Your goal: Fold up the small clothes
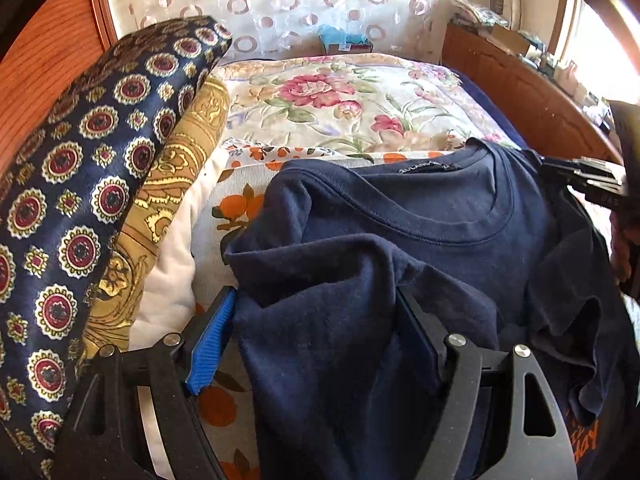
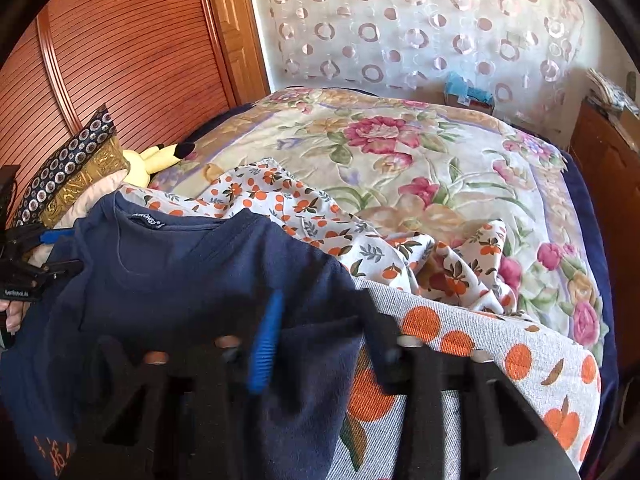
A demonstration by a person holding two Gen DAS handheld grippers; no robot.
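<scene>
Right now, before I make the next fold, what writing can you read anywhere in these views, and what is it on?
Neck label of the navy T-shirt: white letters, seen mirrored in the left view and blurred in the right; not readable for sure.
Orange print at the T-shirt's lower edge: mostly folded under, unreadable.
White lettering on the left tool, seen from the right view: too small to read.
Nothing else carries text.

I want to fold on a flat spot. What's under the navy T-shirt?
Under the navy T-shirt lies an orange-print cloth, itself over the floral bedspread. What sits beneath the shirt's middle is covered.
</scene>
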